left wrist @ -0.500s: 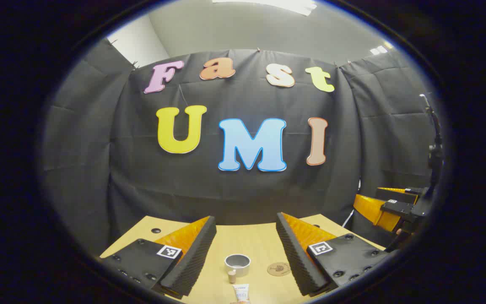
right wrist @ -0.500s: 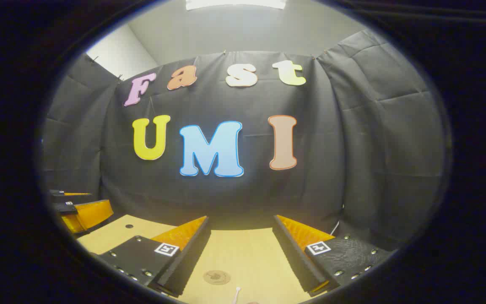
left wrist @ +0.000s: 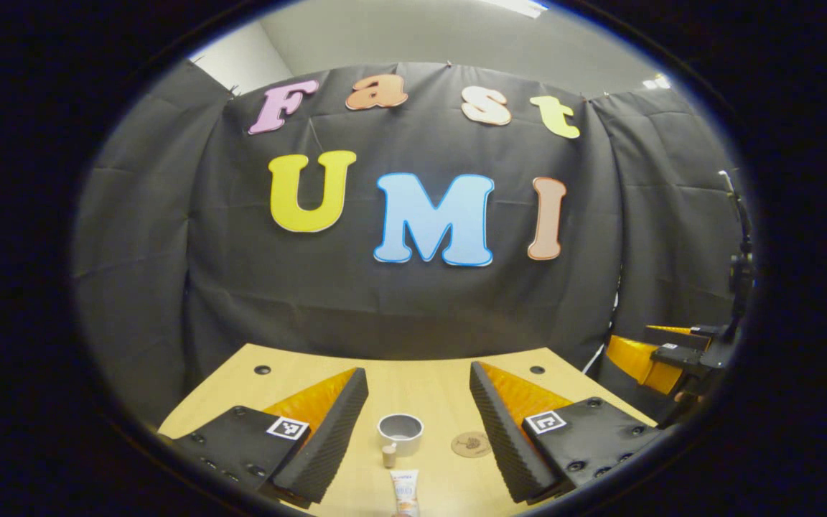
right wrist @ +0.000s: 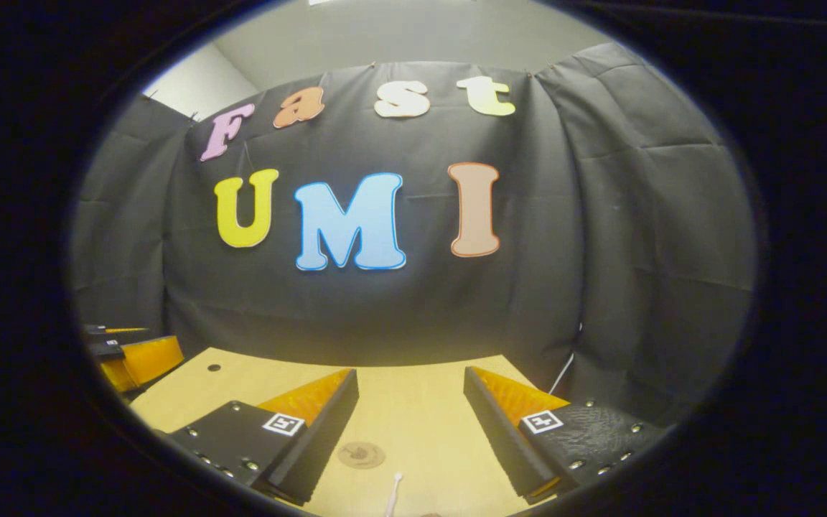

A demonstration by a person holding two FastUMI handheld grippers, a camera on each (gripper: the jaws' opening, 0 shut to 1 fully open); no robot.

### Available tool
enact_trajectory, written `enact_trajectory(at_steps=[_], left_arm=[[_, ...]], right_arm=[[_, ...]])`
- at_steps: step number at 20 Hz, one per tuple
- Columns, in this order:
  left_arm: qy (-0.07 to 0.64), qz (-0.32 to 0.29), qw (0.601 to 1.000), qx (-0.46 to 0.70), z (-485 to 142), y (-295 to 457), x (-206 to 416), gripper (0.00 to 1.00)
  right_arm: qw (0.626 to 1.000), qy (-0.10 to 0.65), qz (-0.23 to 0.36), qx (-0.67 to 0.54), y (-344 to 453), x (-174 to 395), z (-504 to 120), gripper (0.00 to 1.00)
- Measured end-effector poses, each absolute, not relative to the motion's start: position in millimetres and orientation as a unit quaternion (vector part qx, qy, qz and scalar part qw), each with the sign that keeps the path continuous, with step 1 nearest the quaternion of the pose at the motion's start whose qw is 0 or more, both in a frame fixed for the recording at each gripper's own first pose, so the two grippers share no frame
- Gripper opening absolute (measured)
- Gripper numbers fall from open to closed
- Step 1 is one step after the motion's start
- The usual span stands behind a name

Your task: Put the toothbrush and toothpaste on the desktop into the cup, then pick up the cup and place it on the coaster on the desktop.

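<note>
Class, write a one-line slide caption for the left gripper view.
Open left tool above the desk, framing cup, coaster and toothpaste tube.

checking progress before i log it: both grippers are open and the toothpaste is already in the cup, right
Not quite. In the left gripper view the toothpaste lies flat on the desktop in front of the cup, not inside it. The left gripper and right gripper are open.

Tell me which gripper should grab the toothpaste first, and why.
Left, probably. In the left gripper view the toothpaste lies on the desk just ahead, between its open jaws, near the cup. The right gripper view faces the toothbrush and coaster instead.
</note>
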State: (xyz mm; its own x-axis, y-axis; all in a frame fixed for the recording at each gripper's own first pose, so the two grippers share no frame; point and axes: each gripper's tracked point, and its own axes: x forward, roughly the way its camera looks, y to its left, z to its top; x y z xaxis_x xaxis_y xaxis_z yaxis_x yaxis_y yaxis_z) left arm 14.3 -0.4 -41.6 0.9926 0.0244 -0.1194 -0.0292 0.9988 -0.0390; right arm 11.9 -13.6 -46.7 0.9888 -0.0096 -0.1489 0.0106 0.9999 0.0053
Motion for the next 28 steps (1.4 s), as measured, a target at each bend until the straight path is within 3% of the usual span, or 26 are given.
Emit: enact_trajectory(at_steps=[1,5,8,13,28], left_arm=[[0.065,0.013,0.998,-0.022,-48,0,15,0.96],[0.101,0.003,0.995,-0.022,-78,-8,16,0.96],[0.135,-0.001,0.99,-0.027,-105,-14,16,0.91],[0.201,-0.002,0.978,-0.055,-163,-17,18,0.95],[0.433,0.0,0.899,-0.063,-322,-13,2,0.96]], right_arm=[[0.997,0.082,-0.003,0.006,-13,13,-53,0.94],[0.993,0.12,0.003,0.0,-13,15,-80,0.94],[0.987,0.16,0.007,-0.007,-12,17,-106,0.94],[0.972,0.236,0.013,-0.009,-7,17,-156,0.95],[0.891,0.453,0.009,0.01,4,-2,-309,0.95]])
